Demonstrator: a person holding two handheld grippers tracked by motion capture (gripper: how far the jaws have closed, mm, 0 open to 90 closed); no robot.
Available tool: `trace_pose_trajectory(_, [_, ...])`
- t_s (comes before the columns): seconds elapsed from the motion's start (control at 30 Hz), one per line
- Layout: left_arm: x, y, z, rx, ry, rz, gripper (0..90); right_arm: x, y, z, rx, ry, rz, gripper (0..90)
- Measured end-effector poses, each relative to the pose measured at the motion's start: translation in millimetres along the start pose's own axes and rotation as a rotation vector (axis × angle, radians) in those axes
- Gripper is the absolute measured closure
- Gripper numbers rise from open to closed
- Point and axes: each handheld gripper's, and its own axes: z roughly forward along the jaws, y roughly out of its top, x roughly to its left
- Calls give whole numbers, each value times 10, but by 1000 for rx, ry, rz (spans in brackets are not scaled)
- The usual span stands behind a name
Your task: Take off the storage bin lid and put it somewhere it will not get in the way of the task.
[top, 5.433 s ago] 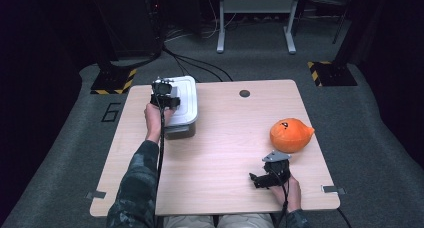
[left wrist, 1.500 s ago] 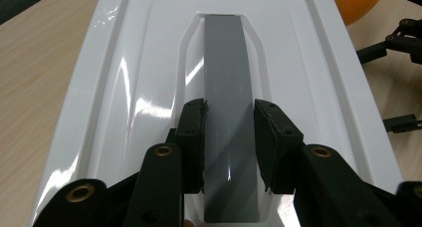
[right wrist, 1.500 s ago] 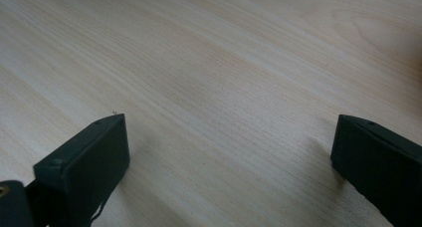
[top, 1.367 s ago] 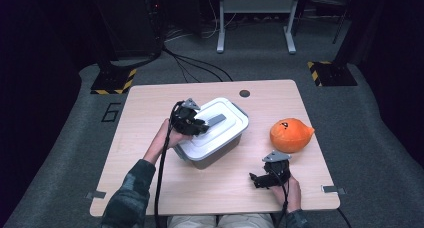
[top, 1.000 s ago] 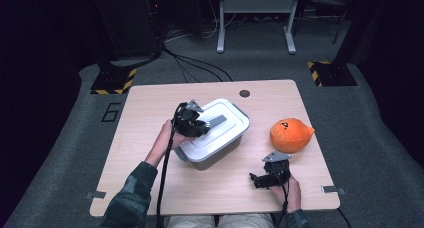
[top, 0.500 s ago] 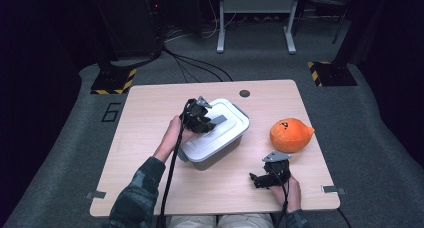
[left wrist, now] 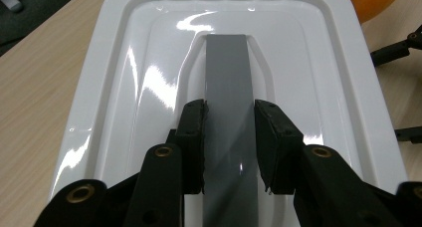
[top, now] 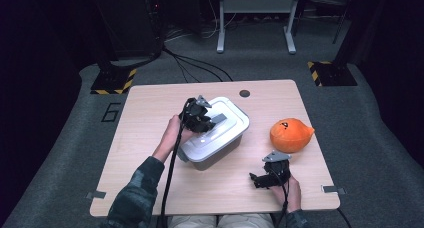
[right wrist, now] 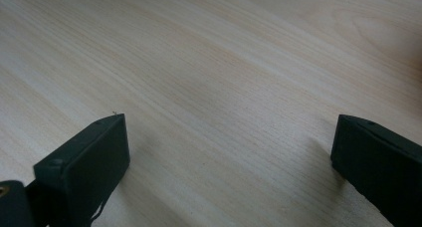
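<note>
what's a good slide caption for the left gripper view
Left gripper clamped on the grey handle of a white box lid, wooden table beside it.

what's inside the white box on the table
Cannot tell: the white lid covers the box. The left gripper is clamped on the lid's grey handle.
</note>
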Motion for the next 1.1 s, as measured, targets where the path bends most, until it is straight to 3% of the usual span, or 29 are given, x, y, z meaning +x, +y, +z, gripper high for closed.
trace_pose_trajectory(0.5, [47, 21, -191, -33, 14, -8, 666, 3, 2, 3, -3, -2, 5, 13])
trace_pose_trajectory(1.1, [208, -46, -383, -50, 58, -48, 666, -2, 0, 2, -1, -1, -2, 13])
